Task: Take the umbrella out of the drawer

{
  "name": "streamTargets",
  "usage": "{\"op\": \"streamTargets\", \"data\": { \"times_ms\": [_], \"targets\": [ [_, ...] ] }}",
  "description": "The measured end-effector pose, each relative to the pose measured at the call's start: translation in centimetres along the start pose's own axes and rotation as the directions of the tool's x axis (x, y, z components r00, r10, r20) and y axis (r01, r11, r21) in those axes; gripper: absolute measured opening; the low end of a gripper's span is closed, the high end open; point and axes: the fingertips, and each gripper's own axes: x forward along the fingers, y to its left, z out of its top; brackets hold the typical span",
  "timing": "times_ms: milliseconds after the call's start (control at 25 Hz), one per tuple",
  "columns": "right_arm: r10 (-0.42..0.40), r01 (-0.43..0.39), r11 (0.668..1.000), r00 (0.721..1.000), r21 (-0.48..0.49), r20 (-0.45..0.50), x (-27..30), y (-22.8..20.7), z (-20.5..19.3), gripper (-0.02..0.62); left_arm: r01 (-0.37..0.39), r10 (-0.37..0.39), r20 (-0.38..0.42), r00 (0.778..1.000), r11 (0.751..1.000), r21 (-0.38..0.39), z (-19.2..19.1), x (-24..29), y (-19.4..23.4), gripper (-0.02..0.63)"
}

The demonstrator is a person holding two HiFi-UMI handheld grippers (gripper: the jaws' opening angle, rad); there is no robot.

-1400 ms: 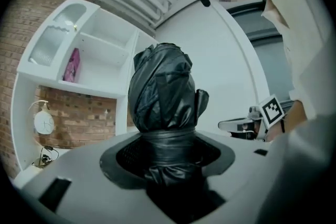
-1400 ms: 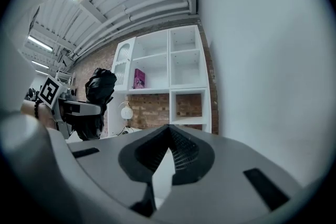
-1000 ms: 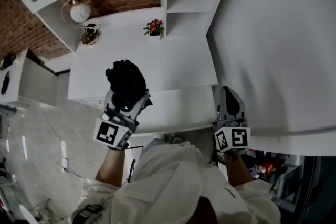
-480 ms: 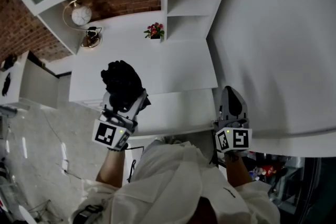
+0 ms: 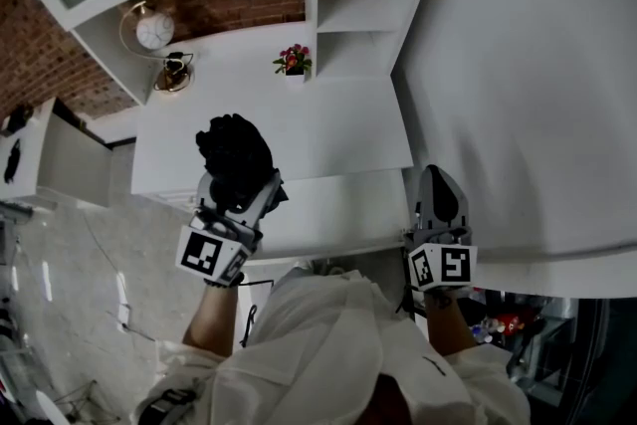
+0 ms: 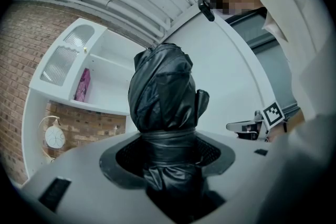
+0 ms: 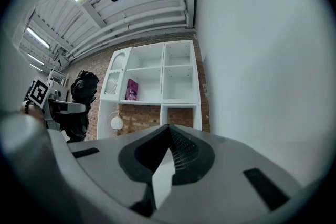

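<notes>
Over the bench's (image 5: 328, 129) near edge, left tool (image 5: 239, 186): gripping the folded black umbrella (image 5: 235, 152).
Right tool (image 5: 435, 192): closed, empty, at the near right corner.

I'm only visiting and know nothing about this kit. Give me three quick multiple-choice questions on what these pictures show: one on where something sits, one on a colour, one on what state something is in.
1. Where do the little red flowers stand?
A) on the white desk top at the foot of the shelves
B) on a chair
C) hanging from the ceiling

2. What colour is the folded umbrella?
A) pink
B) black
C) white

3. What are the jaws of the left gripper doing?
A) standing wide apart and empty
B) closed on nothing
C) clamped round the umbrella

Answers:
1 A: the head view shows them at the back of the desk top, by a shelf upright.
2 B: it is black in every view.
3 C: the left gripper view shows the umbrella pinched between the jaws.
</notes>
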Motion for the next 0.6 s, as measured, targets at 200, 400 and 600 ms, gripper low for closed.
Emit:
{"op": "streamTargets", "data": {
  "times_ms": [200,400,600],
  "targets": [
    [-0.008,0.008,1.000,1.000,0.010,-0.008,0.12,-0.07,-0.12,0.017,0.011,-0.011,-0.006,1.000,0.999,-0.035,-0.29,0.23,-0.06,0.272],
    [-0.012,0.012,1.000,1.000,0.029,-0.008,0.03,-0.26,-0.17,0.017,0.000,-0.001,-0.026,1.000,0.999,-0.052,-0.66,0.06,-0.02,0.272],
    [-0.010,0.010,0.999,1.000,0.046,-0.007,0.27,-0.21,-0.05,0.017,0.010,-0.010,-0.003,1.000,0.999,-0.030,0.03,0.26,0.06,0.272]
  ]
}}
